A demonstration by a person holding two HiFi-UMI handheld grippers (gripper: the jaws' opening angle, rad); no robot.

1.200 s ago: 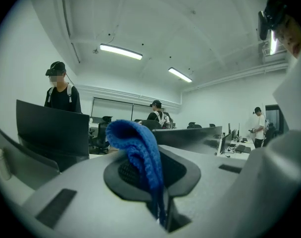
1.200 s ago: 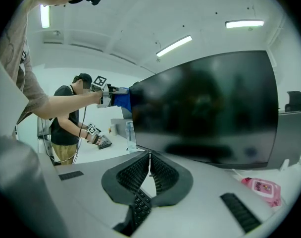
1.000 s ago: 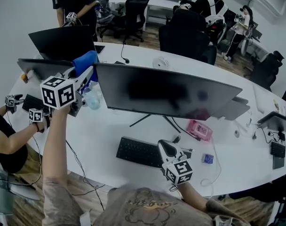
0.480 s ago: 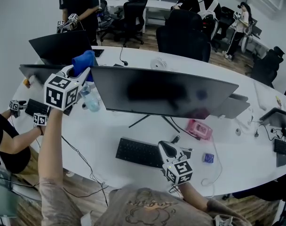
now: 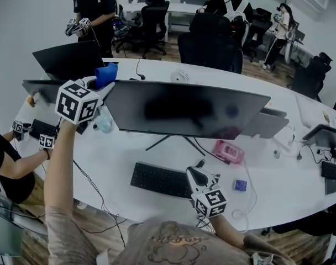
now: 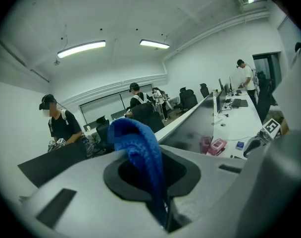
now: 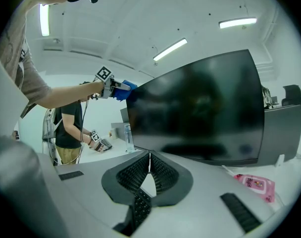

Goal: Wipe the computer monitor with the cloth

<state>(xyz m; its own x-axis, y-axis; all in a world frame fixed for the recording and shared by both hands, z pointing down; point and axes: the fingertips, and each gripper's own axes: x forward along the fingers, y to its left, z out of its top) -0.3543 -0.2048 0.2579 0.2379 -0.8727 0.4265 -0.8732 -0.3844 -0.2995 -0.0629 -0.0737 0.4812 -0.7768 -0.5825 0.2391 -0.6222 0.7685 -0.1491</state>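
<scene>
The head view looks steeply down from above the desk's (image 5: 118, 159) near edge and meets the whole monitor (image 5: 184, 110) front-on. The left claw (image 5: 101, 84) view rides high at the monitor's upper left corner, tight on the cloth (image 6: 138, 148), and faces along the screen toward the desk's right end. The right claw (image 5: 194, 174) view sits low by the near edge, looking up and left at the screen; all three share the monitor.

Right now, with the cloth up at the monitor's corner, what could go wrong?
Pushing the cloth into the top corner of the monitor may rock its thin stand; the right gripper, shut and empty, is by the keyboard, not bracing it. The left gripper sweeping down could knock the bottle below.
</scene>
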